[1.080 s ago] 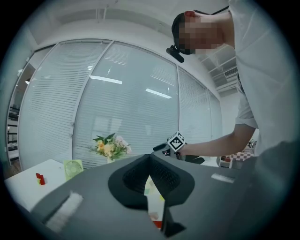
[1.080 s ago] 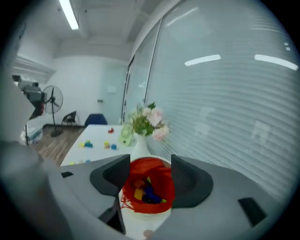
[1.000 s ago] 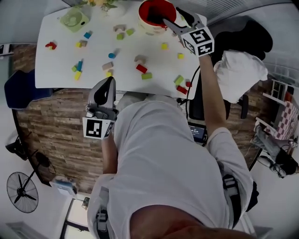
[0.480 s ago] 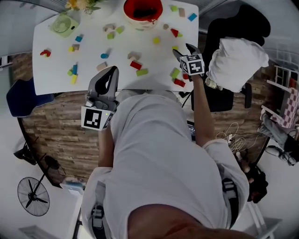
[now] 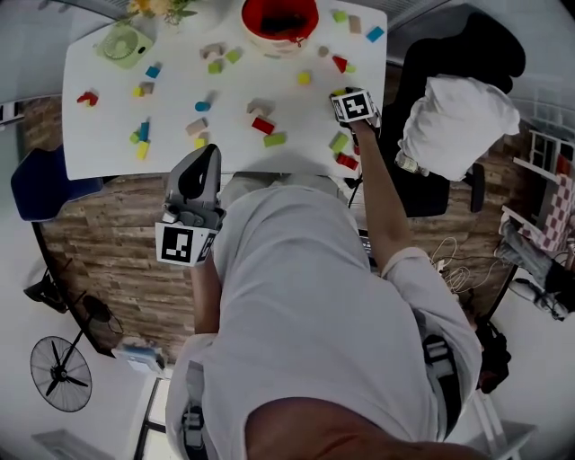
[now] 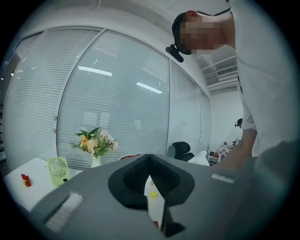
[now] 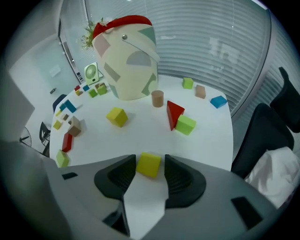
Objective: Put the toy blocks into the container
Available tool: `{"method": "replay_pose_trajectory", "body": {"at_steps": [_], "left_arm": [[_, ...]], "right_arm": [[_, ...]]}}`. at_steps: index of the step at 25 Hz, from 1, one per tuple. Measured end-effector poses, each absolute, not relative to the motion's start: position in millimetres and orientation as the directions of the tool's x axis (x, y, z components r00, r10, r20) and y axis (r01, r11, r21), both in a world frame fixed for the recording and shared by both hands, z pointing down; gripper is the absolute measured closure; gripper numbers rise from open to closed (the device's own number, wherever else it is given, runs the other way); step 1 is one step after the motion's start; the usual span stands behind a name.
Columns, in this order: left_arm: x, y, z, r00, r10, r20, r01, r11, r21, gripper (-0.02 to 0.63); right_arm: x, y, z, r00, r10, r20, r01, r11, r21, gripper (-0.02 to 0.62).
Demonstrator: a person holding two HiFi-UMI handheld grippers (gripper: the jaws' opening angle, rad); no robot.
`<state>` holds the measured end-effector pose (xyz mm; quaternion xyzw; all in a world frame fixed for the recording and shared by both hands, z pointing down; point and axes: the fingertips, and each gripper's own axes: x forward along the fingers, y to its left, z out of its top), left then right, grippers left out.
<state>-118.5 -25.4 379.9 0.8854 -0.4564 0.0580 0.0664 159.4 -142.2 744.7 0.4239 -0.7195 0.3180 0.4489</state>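
Observation:
A cream bucket with a red rim (image 5: 279,20) (image 7: 129,61) stands at the table's far edge. Several coloured blocks lie scattered over the white table (image 5: 108,117). My right gripper (image 5: 340,92) (image 7: 150,169) is low over the table's right side. Its jaws are closing with a yellow cube (image 7: 148,165) resting on the table between them; a thin gap still shows beside the right pad. Just ahead lie a red wedge (image 7: 174,114), a green cube (image 7: 186,125) and another yellow cube (image 7: 116,116). My left gripper (image 5: 211,154) (image 6: 150,159) hangs shut and empty off the table's near edge.
A small green fan (image 5: 121,45) and a vase of flowers (image 5: 162,9) stand at the far left corner. A black chair with a white cloth (image 5: 454,126) stands right of the table, and a blue seat (image 5: 36,184) at its left. A brown cylinder (image 7: 157,98) stands beside the bucket.
My right gripper left the bucket, came back toward the table's right side and lowered round a yellow cube. The left gripper stayed in about the same place.

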Motion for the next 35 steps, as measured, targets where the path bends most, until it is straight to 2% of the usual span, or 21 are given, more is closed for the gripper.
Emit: {"method": "replay_pose_trajectory", "body": {"at_steps": [1, 2, 9, 15, 19, 23, 26, 29, 32, 35], "left_arm": [[-121.1, -25.3, 381.0, 0.571, -0.805, 0.164, -0.82, -0.568, 0.07, 0.607], [-123.0, -26.0, 381.9, 0.567, -0.807, 0.164, -0.823, -0.563, 0.073, 0.607], [-116.6, -36.5, 382.9, 0.593, -0.791, 0.151, -0.805, -0.588, 0.079, 0.607], [-99.0, -54.5, 382.8, 0.654, -0.745, 0.131, -0.756, -0.649, 0.084, 0.607], [-90.3, -62.1, 381.1, 0.684, -0.72, 0.117, -0.729, -0.679, 0.081, 0.607], [-92.3, -62.3, 378.9, 0.684, -0.721, 0.107, -0.729, -0.679, 0.086, 0.607], [-105.4, -56.5, 379.2, 0.66, -0.744, 0.104, -0.751, -0.654, 0.089, 0.607], [-124.3, -49.4, 379.5, 0.622, -0.776, 0.104, -0.783, -0.615, 0.093, 0.607], [-147.8, -39.5, 380.9, 0.572, -0.814, 0.099, -0.82, -0.563, 0.105, 0.607], [-170.1, -26.7, 383.5, 0.522, -0.846, 0.107, -0.852, -0.511, 0.115, 0.607]], "right_arm": [[159.2, -141.5, 744.3, -0.239, -0.322, 0.916, -0.891, 0.447, -0.076, 0.44], [158.9, -141.0, 743.2, -0.241, -0.324, 0.915, -0.888, 0.455, -0.073, 0.446], [168.0, -142.0, 676.8, -0.353, -0.517, 0.78, -0.918, 0.352, -0.183, 0.453], [188.0, -140.8, 539.1, -0.366, -0.739, 0.566, -0.929, 0.327, -0.174, 0.453], [174.9, -143.4, 427.1, -0.361, -0.855, 0.373, -0.927, 0.374, -0.038, 0.453], [126.1, -160.0, 356.9, -0.408, -0.866, 0.288, -0.848, 0.477, 0.23, 0.453], [77.5, -184.0, 345.0, -0.459, -0.837, 0.298, -0.735, 0.546, 0.401, 0.453], [31.9, -218.2, 363.4, -0.491, -0.786, 0.376, -0.618, 0.618, 0.485, 0.453], [-8.8, -253.7, 410.3, -0.468, -0.697, 0.543, -0.452, 0.717, 0.53, 0.453], [-36.7, -284.4, 475.7, -0.382, -0.566, 0.73, -0.253, 0.824, 0.507, 0.453]]}}
